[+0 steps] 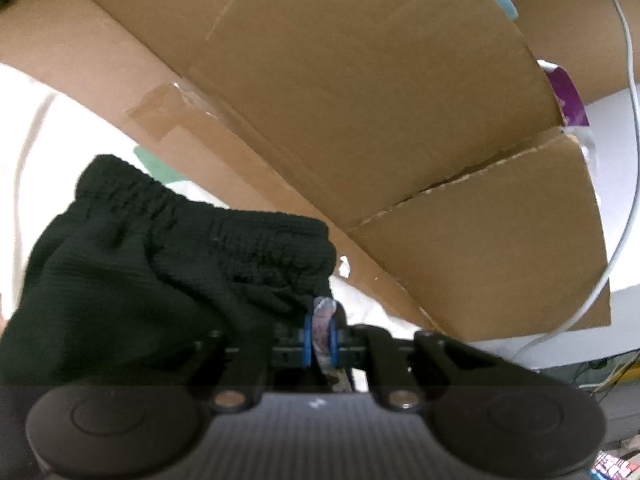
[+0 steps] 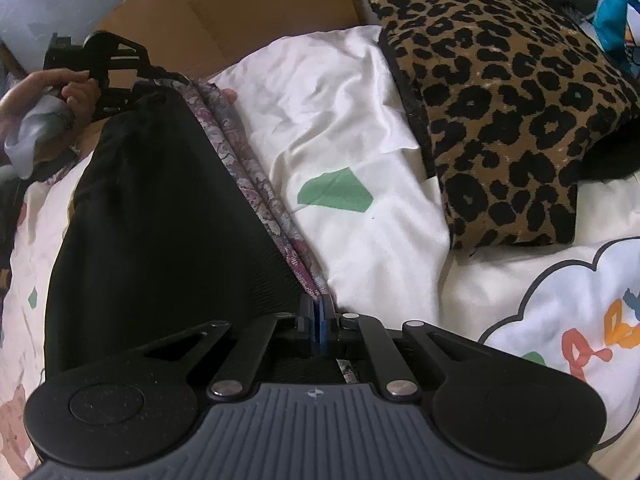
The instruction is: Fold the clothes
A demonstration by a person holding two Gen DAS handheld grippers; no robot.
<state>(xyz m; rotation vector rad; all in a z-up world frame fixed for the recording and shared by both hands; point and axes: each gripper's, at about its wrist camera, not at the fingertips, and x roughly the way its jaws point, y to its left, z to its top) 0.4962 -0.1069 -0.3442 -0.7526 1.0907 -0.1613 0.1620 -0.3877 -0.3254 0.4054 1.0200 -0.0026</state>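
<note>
A black garment [image 2: 160, 220] with an elastic waistband and a grey-pink patterned edge [image 2: 256, 184] hangs stretched over the white bedding [image 2: 352, 120]. My right gripper [image 2: 319, 320] is shut on one end of that patterned edge. The left gripper [image 2: 92, 68], held by a hand [image 2: 60, 92], grips the far end of the same edge. In the left wrist view my left gripper [image 1: 320, 336] is shut on the patterned edge, and the black garment [image 1: 160, 260] bunches to its left with the gathered waistband up.
A large cardboard box [image 1: 360, 100] stands close ahead of the left gripper. A leopard-print pillow [image 2: 512, 112] lies at the right on the bedding. A white cable [image 1: 624, 160] hangs at the right edge. A cartoon-print cover [image 2: 560, 320] lies front right.
</note>
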